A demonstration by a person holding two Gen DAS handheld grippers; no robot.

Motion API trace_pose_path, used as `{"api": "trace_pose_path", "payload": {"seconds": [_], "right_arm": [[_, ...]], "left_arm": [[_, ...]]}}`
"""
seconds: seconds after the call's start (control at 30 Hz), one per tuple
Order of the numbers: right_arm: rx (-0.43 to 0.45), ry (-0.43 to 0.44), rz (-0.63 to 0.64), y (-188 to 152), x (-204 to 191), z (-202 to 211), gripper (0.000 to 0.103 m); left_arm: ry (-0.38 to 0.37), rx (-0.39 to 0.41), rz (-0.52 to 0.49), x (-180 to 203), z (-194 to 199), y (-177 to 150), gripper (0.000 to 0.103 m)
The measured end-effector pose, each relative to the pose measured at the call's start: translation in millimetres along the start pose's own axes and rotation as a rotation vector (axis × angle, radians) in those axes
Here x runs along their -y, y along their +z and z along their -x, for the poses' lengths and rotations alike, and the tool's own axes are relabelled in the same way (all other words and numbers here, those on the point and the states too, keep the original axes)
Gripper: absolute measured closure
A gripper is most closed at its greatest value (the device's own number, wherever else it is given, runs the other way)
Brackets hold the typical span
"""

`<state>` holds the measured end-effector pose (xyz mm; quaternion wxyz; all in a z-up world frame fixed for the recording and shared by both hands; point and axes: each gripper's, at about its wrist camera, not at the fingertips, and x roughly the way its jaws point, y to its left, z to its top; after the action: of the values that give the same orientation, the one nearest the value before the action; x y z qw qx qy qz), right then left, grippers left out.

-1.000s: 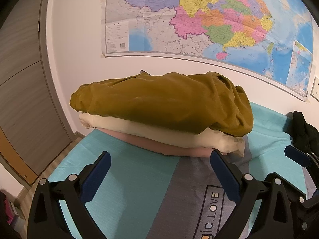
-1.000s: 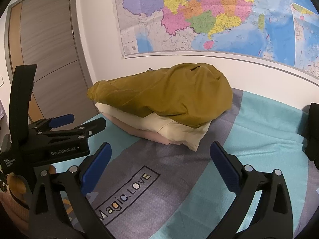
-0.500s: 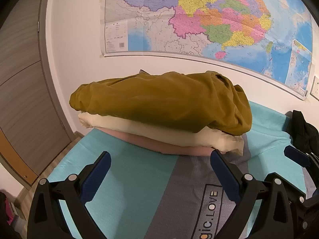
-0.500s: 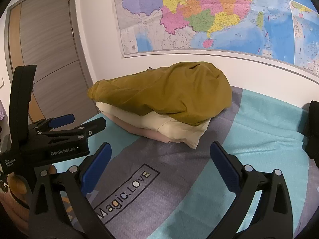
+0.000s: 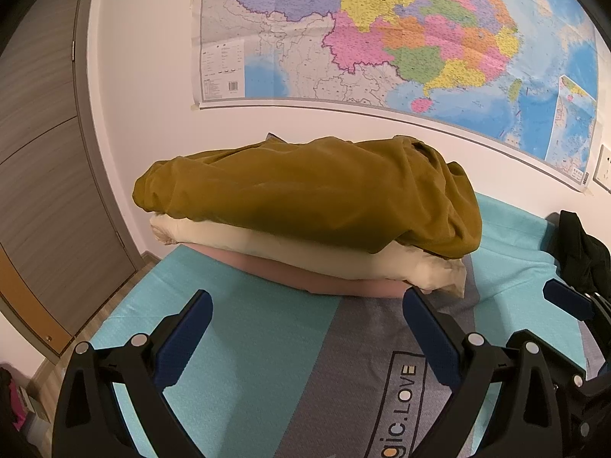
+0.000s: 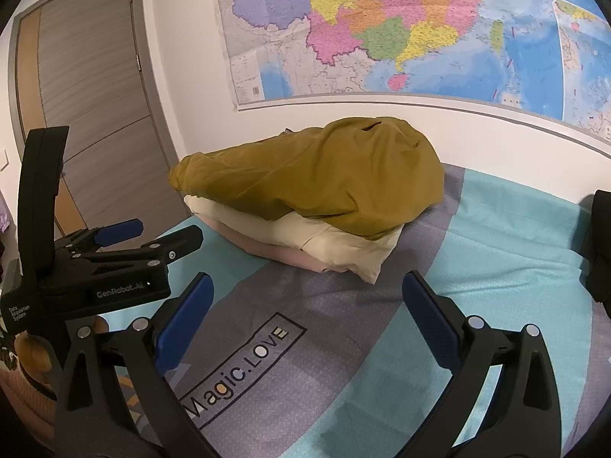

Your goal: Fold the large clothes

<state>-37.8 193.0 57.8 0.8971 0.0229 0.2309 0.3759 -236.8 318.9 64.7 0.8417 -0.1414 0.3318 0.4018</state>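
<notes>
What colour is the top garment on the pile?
Mustard brown; the top garment shows best in the left wrist view.

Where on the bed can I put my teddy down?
Best is the bare grey stripe with the printed words, between both open tools and the clothes pile. The teal sheet right of the pile, before the black garment, is free too. It is crowded against the wall, where the pile sits.
</notes>
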Motion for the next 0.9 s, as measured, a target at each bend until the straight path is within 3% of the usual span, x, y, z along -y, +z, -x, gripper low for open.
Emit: {"api": "trace_pose_path", "payload": {"seconds": [0.9], "right_arm": [[-0.006, 0.004, -0.007, -0.1, 1.6, -0.4, 0.006]], "left_arm": [[-0.001, -0.008, 0.0, 0.3, -1.1, -2.8, 0.007]]}}
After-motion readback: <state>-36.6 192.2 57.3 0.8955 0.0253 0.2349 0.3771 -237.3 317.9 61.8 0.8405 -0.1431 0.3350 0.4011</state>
